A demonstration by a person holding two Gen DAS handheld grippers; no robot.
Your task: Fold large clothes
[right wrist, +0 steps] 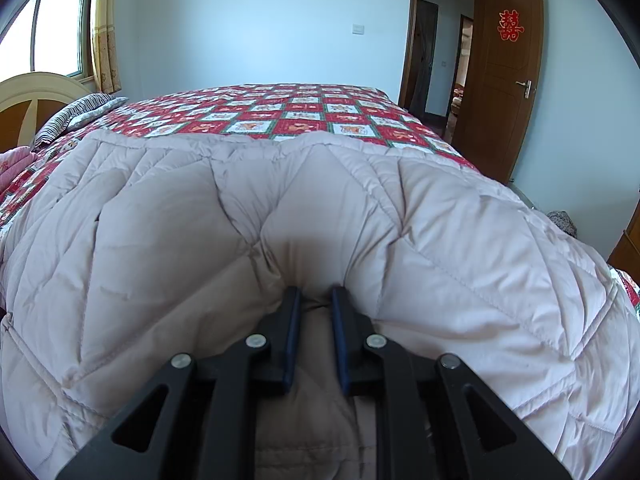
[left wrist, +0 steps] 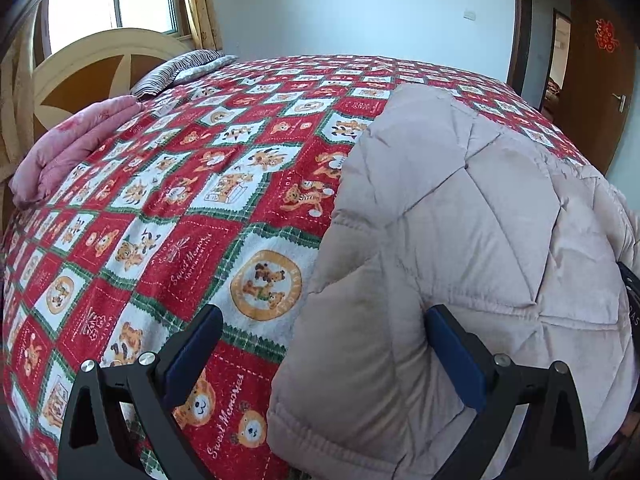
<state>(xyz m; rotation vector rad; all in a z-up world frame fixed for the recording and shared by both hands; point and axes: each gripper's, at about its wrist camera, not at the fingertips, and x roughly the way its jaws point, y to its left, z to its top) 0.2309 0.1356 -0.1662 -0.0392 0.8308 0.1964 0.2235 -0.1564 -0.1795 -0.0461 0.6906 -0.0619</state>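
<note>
A large pale pink quilted coat (left wrist: 460,240) lies on the bed with the red patchwork cover (left wrist: 192,200). My left gripper (left wrist: 320,320) is open wide at the coat's left edge; its right finger (left wrist: 452,352) presses into the padded fabric and its left finger (left wrist: 192,352) is over the bed cover. In the right wrist view the coat (right wrist: 160,260) fills the foreground. My right gripper (right wrist: 316,300) is shut on a bunched fold of the coat, with fabric puckered around its fingers.
A folded pink garment (left wrist: 76,144) and a striped pillow (left wrist: 180,70) lie by the headboard (left wrist: 80,68) at the left. A window (right wrist: 56,24) is behind it. An open brown door (right wrist: 508,80) stands at the right past the bed's far corner.
</note>
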